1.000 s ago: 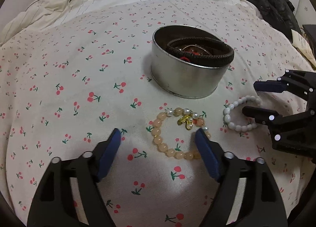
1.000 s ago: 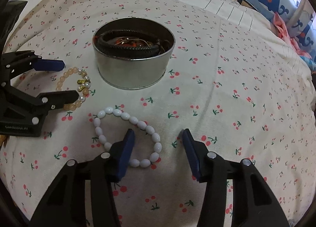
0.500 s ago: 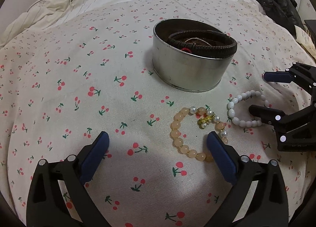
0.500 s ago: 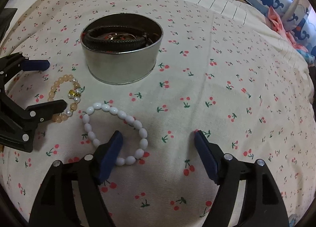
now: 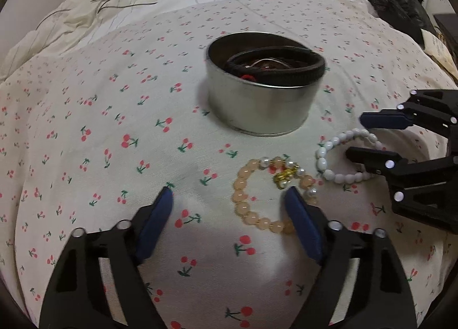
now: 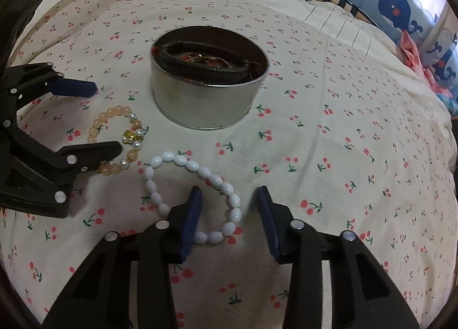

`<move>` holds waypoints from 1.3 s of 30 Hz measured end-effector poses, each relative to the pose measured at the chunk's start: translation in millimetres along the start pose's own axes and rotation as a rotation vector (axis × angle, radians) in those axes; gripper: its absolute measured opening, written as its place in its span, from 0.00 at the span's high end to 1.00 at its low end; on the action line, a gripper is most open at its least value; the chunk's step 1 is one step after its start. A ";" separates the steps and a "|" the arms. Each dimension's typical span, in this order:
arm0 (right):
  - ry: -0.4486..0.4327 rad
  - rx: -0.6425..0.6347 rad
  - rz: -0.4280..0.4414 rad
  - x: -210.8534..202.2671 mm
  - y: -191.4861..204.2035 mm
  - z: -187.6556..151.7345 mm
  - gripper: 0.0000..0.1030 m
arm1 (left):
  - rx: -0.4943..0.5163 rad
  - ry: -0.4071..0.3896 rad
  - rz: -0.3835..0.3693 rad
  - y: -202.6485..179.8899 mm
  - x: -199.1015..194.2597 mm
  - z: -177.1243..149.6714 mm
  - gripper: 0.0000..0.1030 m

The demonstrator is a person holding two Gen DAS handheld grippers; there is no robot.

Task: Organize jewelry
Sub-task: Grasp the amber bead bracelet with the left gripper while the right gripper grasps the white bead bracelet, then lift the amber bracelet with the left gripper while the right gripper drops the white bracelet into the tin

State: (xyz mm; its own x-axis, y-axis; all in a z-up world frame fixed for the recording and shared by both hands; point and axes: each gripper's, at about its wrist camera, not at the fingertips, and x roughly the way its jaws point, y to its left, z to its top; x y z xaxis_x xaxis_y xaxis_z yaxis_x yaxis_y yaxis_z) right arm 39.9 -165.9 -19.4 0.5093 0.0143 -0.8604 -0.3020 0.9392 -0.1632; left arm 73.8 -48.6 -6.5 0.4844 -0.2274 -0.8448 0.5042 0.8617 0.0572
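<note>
Two bracelets lay on the cherry-print bedsheet [image 5: 86, 134] before the round metal tin [image 5: 260, 111] | peach bead bracelet [image 5: 272, 194] straddled by the open left gripper [image 5: 229, 208] | white oval-bead bracelet [image 6: 194, 194] straddled by the nearer, open right gripper [image 6: 229, 203]

Cherry-print bed sheet [image 5: 86, 134] under a round metal tin [image 5: 257, 111], peach bead bracelet [image 5: 246, 208] and white bead bracelet [image 5: 329, 163].

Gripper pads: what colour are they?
Dark blue pads, clearest in the right wrist view.
</note>
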 end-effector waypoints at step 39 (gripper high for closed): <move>-0.072 0.116 0.076 -25.6 -20.7 3.5 0.92 | 0.037 -0.064 -0.039 -8.7 -22.7 7.3 0.93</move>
State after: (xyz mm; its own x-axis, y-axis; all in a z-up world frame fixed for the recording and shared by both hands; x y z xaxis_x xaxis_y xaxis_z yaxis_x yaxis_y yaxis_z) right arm 35.9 -184.5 7.8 0.5460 0.1074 -0.8309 -0.2489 0.9678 -0.0385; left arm 63.6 -54.2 16.1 0.5082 -0.2900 -0.8110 0.5491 0.8345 0.0457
